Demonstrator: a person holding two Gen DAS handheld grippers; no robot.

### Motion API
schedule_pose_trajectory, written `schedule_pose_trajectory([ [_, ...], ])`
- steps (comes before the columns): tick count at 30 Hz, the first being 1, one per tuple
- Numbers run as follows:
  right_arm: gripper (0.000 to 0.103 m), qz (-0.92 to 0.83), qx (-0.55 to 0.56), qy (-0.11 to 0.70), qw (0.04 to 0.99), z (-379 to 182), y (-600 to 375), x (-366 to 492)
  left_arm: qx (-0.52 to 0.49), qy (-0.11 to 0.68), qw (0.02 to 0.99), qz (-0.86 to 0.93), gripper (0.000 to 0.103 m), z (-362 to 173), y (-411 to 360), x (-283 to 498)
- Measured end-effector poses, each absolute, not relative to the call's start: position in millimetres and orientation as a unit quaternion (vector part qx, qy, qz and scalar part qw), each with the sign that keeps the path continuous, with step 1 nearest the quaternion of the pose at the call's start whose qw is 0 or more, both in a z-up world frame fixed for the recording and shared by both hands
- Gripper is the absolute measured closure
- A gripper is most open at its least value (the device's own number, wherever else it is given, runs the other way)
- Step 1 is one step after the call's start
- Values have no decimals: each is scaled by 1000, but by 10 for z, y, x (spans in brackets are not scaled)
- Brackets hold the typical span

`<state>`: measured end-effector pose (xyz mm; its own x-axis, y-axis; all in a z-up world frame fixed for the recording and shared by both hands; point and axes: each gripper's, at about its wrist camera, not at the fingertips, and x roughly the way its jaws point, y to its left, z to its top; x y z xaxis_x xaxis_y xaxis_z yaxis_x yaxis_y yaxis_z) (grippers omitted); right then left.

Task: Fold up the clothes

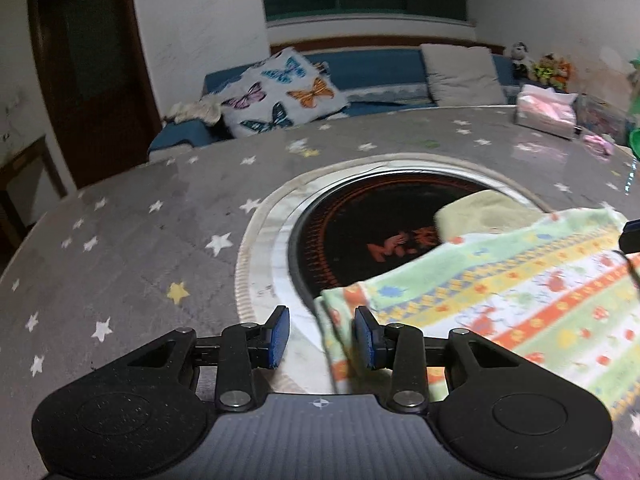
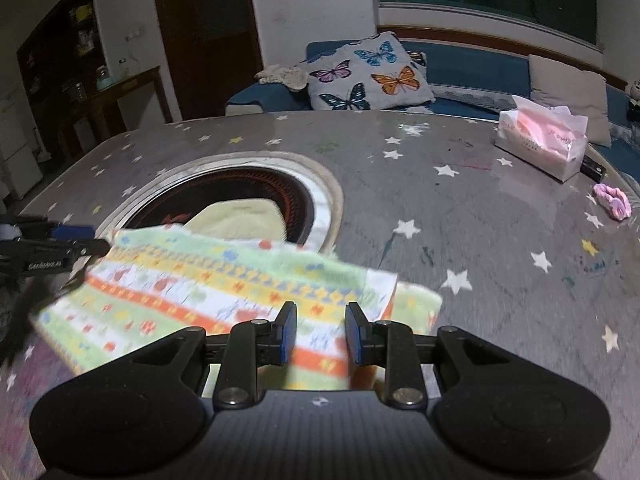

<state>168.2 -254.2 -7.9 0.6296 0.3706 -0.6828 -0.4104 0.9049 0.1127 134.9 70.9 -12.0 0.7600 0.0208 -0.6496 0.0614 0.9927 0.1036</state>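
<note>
We note the left tool (image 1: 322,336) with blue pads parted, the near-left corner of the patterned cloth (image 1: 500,300) lying between them, ungripped. The right tool (image 2: 321,334) is likewise parted over the cloth's striped near edge. The cloth, soft terry with green, yellow and orange bands, lies flat on the grey star-print table (image 2: 460,216), partly covering a round black inset (image 2: 224,196) and a pale yellow fabric (image 2: 240,216).

Left tongs (image 1: 322,336) parted, right tongs (image 2: 321,333) parted, both levelled forward
</note>
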Motion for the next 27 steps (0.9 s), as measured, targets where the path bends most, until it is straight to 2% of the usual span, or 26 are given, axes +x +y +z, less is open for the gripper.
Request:
schedule_pose_trajectory([
  [7,77,191,-6,380,905,-154,-2642,1854,50,347,936,-4,62,-105,776,1380],
  [11,72,206,-11,365,908,-63,-2540,1863,54,343,938,-5,62,-68,723,1421],
  [15,72,218,-15,365,905,-95,-2392,1962,55,346,937,2,62,-84,708,1501],
  [19,76,203,-10,378,903,-197,-2385,2044,56,347,936,7,56,-110,745,1523],
  [24,76,203,-27,367,908,-78,-2372,1958,53,348,936,13,54,-61,757,1517],
  [26,76,219,-39,360,906,5,-2310,1862,48,348,936,17,48,-26,776,1494],
  [27,76,227,-44,358,905,31,-2274,1819,43,349,936,20,42,-6,795,1483],
])
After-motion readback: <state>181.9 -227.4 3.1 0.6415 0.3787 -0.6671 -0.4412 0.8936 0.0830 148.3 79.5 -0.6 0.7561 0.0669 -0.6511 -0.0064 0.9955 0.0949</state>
